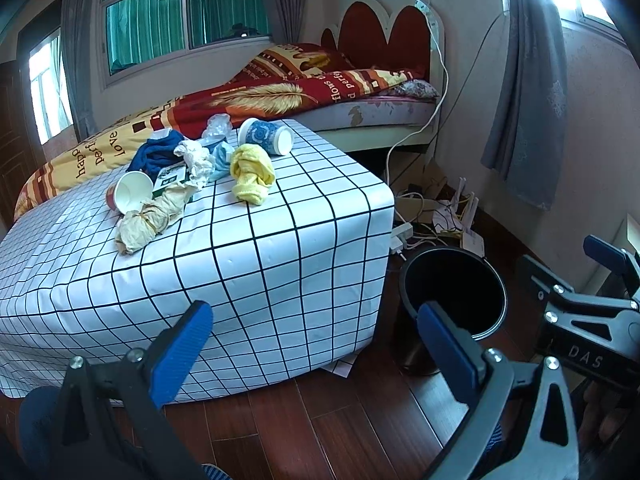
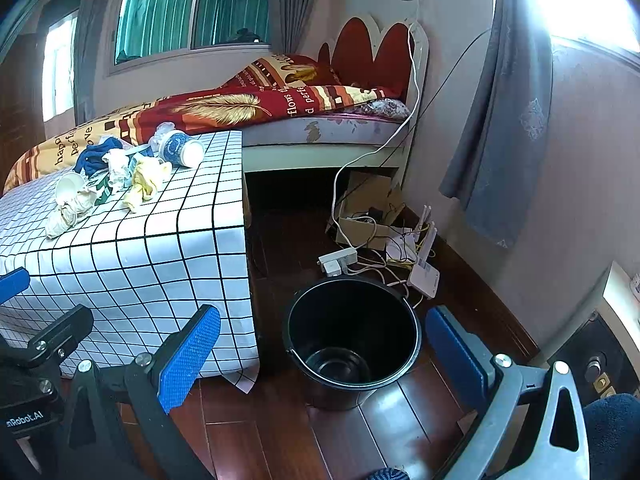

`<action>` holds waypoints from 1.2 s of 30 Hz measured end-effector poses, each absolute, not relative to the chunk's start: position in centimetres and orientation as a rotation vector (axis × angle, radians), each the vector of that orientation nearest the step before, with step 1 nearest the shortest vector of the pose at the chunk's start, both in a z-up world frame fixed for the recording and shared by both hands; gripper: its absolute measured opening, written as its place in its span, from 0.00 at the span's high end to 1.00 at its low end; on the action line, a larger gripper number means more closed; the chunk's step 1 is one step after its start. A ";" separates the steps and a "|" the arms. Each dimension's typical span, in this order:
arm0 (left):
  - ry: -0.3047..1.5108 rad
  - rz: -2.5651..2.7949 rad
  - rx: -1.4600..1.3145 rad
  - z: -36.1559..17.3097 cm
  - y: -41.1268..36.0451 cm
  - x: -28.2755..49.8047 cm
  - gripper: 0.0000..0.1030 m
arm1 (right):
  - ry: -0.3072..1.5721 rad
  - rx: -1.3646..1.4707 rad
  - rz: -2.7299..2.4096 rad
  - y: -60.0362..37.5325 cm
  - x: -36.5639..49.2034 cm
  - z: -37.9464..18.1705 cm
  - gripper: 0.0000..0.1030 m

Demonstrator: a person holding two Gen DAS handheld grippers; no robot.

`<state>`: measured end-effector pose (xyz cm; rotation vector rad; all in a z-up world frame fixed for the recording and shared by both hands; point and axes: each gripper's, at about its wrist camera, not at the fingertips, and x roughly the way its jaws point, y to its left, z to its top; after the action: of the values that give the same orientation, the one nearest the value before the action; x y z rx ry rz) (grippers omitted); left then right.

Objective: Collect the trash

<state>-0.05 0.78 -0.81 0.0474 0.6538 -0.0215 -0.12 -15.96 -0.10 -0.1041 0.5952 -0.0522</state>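
On desk's (image 1: 280,240) far left, trash pile (image 1: 192,176) lies up-left of both claws; left claw (image 1: 316,344) nearer. Both gape wide, empty. Bucket (image 2: 352,340) sits under right claw (image 2: 324,352).

A low table draped in a white cloth with a black grid (image 1: 280,248) carries a loose heap toward its far side, about eleven o'clock. In it lie a tipped white paper cup (image 1: 130,194), a twisted beige paper wad (image 1: 150,220), a crumpled white tissue (image 1: 198,160), a knotted yellow cloth (image 1: 252,172), a dark blue rag (image 1: 156,152) and a blue-patterned cup on its side (image 1: 266,136). At three o'clock, on the reddish wooden floor (image 2: 280,432), stands a black plastic bucket (image 2: 352,344).
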 end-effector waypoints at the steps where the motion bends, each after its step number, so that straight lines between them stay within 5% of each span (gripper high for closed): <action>1: 0.654 -0.022 0.047 -0.8 0.8 0.0 0.00 | 0.595 -0.105 -0.053 -16.0 -0.1 -0.1 0.00; 36: 0.663 -0.025 0.045 -1.1 0.2 -0.2 0.00 | 0.593 -0.111 -0.052 -15.7 -0.1 -0.1 0.00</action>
<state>-0.17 0.19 -1.09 0.0449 0.6630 -0.0253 -0.05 -15.66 -0.07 -0.1109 0.5929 -0.0521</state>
